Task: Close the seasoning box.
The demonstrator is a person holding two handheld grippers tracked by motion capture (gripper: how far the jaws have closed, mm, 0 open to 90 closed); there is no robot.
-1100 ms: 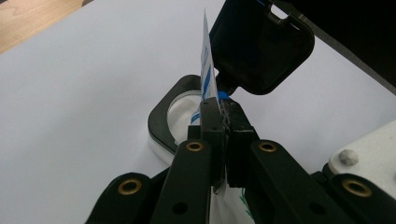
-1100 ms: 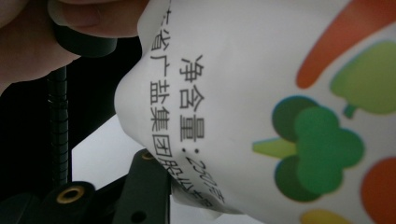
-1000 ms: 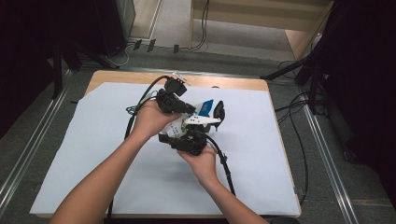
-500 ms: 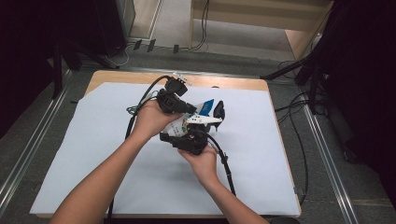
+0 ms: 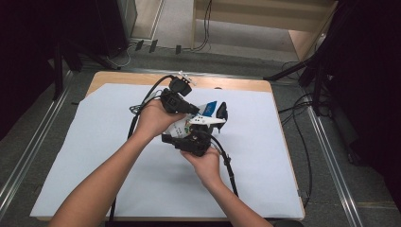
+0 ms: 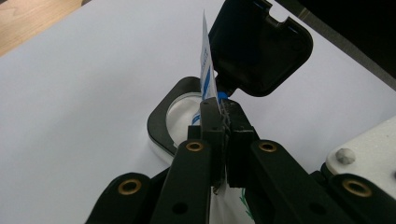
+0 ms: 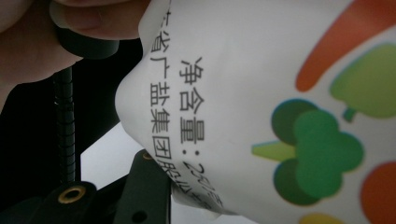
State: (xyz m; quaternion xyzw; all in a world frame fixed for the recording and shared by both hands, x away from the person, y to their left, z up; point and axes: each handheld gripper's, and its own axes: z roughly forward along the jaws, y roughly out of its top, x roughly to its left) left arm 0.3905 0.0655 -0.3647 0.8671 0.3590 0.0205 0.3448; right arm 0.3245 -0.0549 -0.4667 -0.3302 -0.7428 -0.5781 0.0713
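Near the middle of the table [image 5: 279, 94], on the white sheet [image 5: 94, 156] that covered most of it, the person held a printed white bag [image 5: 189, 125] between the two grippers. The left gripper [image 5: 182, 106] sat at about eleven o'clock from the bag, its jaws pressed tight on the bag's thin upper edge; in the left gripper view the pinched bag [image 6: 208, 79] rose as a narrow strip with blue print above the closed left gripper [image 6: 223, 109]. The right gripper [image 5: 194, 142] lay at six o'clock from the bag, with the bag's lower part against it, and its jaws had just opened a little (whether the pads pressed on the bag could not be told). In the right gripper view the bag [image 7: 261, 93] hung very close, with black characters and green, orange and red shapes on it.

At two o'clock from the bag stood a small container [image 5: 215, 119] with a black flip lid [image 5: 222, 111] raised. In the left gripper view that lid [image 6: 259, 44] stood open behind the strip and the container [image 6: 163, 121] lay under it, just behind the jaws. Black cables [image 5: 227, 163] trailed from both grippers across the sheet.
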